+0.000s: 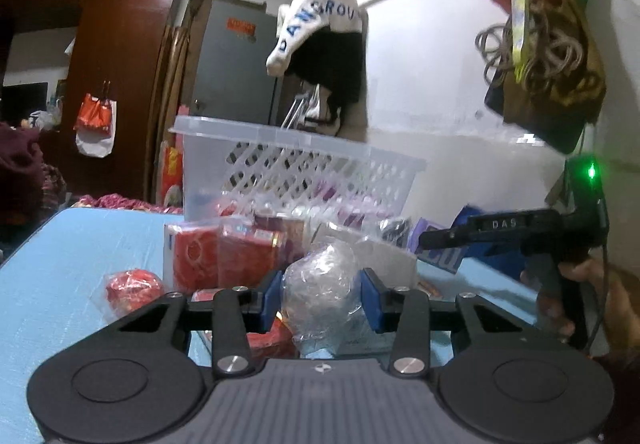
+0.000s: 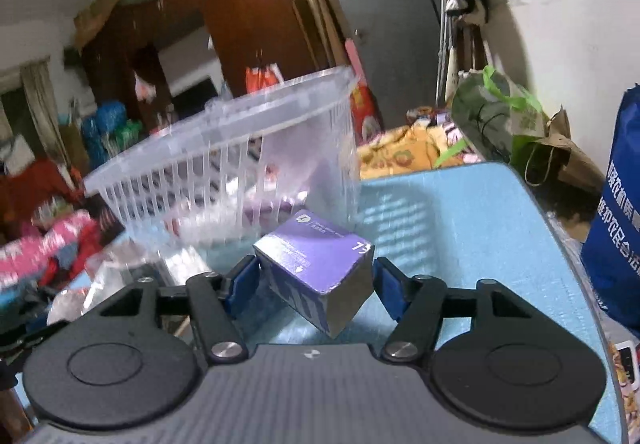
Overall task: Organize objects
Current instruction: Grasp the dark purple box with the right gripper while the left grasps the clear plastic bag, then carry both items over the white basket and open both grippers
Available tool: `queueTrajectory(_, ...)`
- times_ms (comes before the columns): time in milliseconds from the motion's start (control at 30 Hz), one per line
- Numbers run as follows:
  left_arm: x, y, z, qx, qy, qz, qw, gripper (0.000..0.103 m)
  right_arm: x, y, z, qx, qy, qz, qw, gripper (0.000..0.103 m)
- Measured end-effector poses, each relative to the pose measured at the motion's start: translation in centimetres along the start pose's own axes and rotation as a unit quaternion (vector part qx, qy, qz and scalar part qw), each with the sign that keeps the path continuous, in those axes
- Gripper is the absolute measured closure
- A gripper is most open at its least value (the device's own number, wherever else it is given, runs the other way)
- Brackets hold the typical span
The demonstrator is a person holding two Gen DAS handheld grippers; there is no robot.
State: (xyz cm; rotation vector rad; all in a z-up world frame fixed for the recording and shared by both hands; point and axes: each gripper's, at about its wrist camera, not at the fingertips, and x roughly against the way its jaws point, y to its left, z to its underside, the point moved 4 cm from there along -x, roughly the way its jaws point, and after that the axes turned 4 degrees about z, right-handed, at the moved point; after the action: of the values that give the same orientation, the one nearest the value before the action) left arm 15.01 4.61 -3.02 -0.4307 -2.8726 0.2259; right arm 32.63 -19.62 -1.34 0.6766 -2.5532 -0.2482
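Nearest in the left wrist view, the left gripper [image 1: 320, 294] has its blue pads [image 1: 269, 300] pressed against both sides of a crumpled clear plastic bag [image 1: 320, 284]. What the bag holds is hard to make out through the wrinkled film, and its lower part is cut off behind the gripper body. In the right wrist view, the right gripper [image 2: 316, 284] pinches a purple box [image 2: 320, 264] held tilted above the blue table [image 2: 460, 212]; its print is too small to read.

Just past the bag lies a heap of red packets [image 1: 216, 256] and a red wrapped lump [image 1: 132, 286], packed so closely that their edges run together. To the right, the other gripper [image 1: 512, 232] reaches in, with a hand [image 1: 576, 284] on its handle; its tips are lost in blur against something blue.

Behind the heap stands a clear plastic basket [image 1: 304, 160] with a latticed wall. Items inside show only as purple and white smears.

Farther off, a white and black garment [image 1: 320, 28] hangs on the wall and a brown wardrobe [image 1: 120, 44] stands at the left.
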Motion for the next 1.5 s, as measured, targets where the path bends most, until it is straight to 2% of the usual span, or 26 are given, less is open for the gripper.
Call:
queueTrajectory(200,1.4,1.1,-0.3,0.028,-0.043,0.011,0.9986,0.057,0.9,-0.2,-0.3,-0.012,-0.029,-0.007,0.999,0.037)
queueTrajectory(500,1.3,1.7,-0.2,0.039,-0.052,0.010,0.9978,0.057,1.6,0.0,-0.5,-0.006,-0.053,-0.010,0.999,0.037)
queueTrajectory(767,2.3,2.1,-0.4,0.040,-0.070,0.018,0.9966,0.057,3.3,1.3,-0.5,0.031,-0.107,-0.001,0.994,0.037)
queueTrajectory(1067,2.9,2.4,-0.7,0.046,-0.083,0.024,0.9952,0.057,3.2,1.0,-0.7,0.027,-0.117,-0.001,0.993,0.037)
queueTrajectory(1200,3.4,2.4,-1.2,0.043,-0.090,0.029,0.9947,0.057,4.6,1.0,-0.5,0.025,-0.155,-0.002,0.988,0.037)
queueTrajectory(1300,3.8,2.5,-2.6,0.038,-0.092,0.033,0.9945,0.057,6.4,1.6,-1.3,0.015,-0.175,-0.032,0.984,0.037)
queueTrajectory(1400,3.6,2.3,-6.2,0.025,-0.101,0.036,0.9939,0.057,8.4,4.2,-4.0,0.049,-0.215,-0.041,0.975,0.037)
queueTrajectory(1500,1.7,2.3,-10.8,0.032,-0.098,0.046,0.9936,0.057,6.9,7.1,-7.7,0.098,-0.198,-0.035,0.975,0.037)
